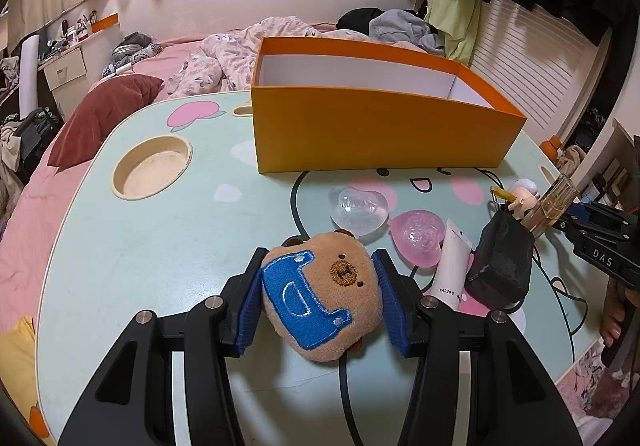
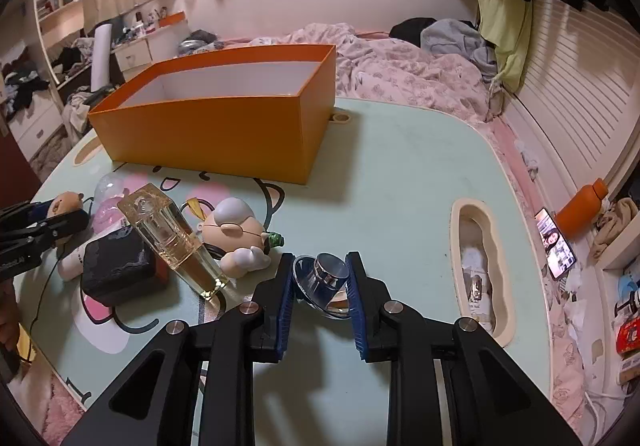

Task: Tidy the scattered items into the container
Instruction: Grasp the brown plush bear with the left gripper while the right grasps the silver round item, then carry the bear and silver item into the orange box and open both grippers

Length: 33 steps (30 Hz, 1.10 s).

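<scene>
My left gripper (image 1: 318, 266) is shut on a brown plush bear (image 1: 320, 296) with a blue patch, low over the mint table (image 1: 160, 246). My right gripper (image 2: 320, 266) is shut on a round silver-capped glass bottle (image 2: 322, 282) just above the table. The orange box (image 1: 360, 129), open and white inside, stands at the table's far side; it also shows in the right wrist view (image 2: 208, 133). On the table lie a clear heart (image 1: 358, 207), a pink heart (image 1: 418, 236), a white tube (image 1: 450, 266), a black cube (image 2: 118, 266), a tall perfume bottle (image 2: 172, 242) and a small figurine (image 2: 236, 236).
The table has a round cup recess (image 1: 152, 167) at the left and an oblong recess (image 2: 480, 266) at the right. A bed with a rumpled quilt (image 2: 400, 65) lies behind the table. A phone (image 2: 556, 242) and an orange bottle (image 2: 582, 207) stand right of the table.
</scene>
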Available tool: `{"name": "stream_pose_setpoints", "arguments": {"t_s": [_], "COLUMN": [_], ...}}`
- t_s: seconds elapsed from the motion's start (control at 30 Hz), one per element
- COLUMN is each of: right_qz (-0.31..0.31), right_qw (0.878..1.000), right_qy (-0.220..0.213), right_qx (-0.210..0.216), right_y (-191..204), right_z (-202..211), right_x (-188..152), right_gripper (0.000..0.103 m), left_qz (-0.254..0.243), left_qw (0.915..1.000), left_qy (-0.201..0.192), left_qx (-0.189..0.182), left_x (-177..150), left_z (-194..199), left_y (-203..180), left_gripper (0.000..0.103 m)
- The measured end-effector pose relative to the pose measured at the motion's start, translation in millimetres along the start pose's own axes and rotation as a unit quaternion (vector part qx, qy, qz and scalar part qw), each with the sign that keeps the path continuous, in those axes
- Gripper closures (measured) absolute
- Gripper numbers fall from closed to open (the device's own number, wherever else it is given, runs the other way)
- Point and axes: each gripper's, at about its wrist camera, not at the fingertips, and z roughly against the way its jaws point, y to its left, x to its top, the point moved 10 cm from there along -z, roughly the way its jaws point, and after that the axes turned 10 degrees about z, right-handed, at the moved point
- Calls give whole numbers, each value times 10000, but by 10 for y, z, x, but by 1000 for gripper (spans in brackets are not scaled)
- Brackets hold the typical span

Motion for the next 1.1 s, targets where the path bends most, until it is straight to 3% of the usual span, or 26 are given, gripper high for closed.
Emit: {"name": "stream_pose_setpoints", "arguments": {"t_s": [0.87, 1.1], "right_qz": [76, 220], "right_qw": [9979, 9964], "right_qy": [-648, -814], "right_qx": [47, 60], "right_y": [155, 215], "right_z": [344, 425], "right_x": [216, 362], "right_gripper": [80, 80], "left_qz": [-1, -144], "left_qw": [10000, 9993], "left_qy": [-61, -301], "left_qx": [-51, -142], "left_x": [14, 177], "left_z": [65, 268], "left_y": [-39, -132], "left_gripper": [51, 51]}}
